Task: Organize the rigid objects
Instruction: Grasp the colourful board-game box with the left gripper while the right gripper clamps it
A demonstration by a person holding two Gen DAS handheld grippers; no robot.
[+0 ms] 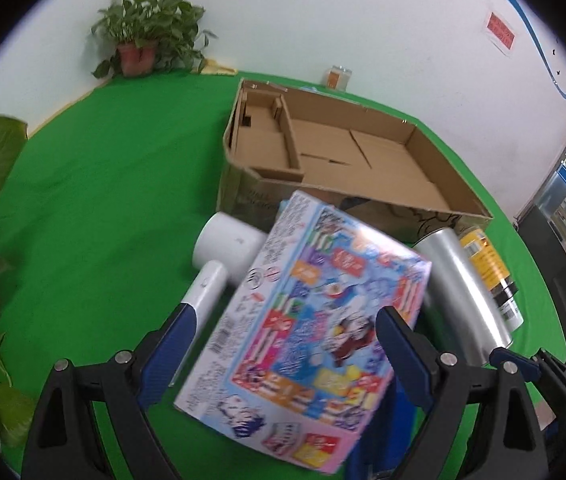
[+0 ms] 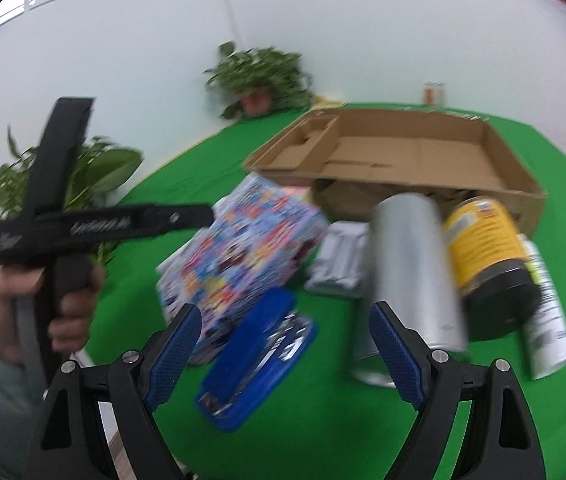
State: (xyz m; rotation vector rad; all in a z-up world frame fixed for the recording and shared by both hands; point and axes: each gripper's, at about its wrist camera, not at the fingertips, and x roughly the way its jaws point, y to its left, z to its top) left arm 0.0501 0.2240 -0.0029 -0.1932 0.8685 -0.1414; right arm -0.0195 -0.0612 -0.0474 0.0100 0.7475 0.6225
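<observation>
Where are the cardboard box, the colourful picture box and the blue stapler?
cardboard box [image 1: 363, 148]: left wrist view, bare inside floor.
colourful picture box [image 1: 307, 320]: left wrist view, printed top face.
blue stapler [image 2: 259, 356]: right wrist view, blue top arm.

1. Tablecloth: plain bright green.
2. Cardboard box: brown inside, dark line print on its front wall.
3. Carton: multicolour cartoon print, blue, pink, yellow patches.
4. Cylinder: plain silver.
5. Jar: yellow label w/ black lid.
6. Stapler: blue.
7. My gripper pads: blue, on black arms.
8. Plant pot: reddish-brown, green leaves.
</observation>
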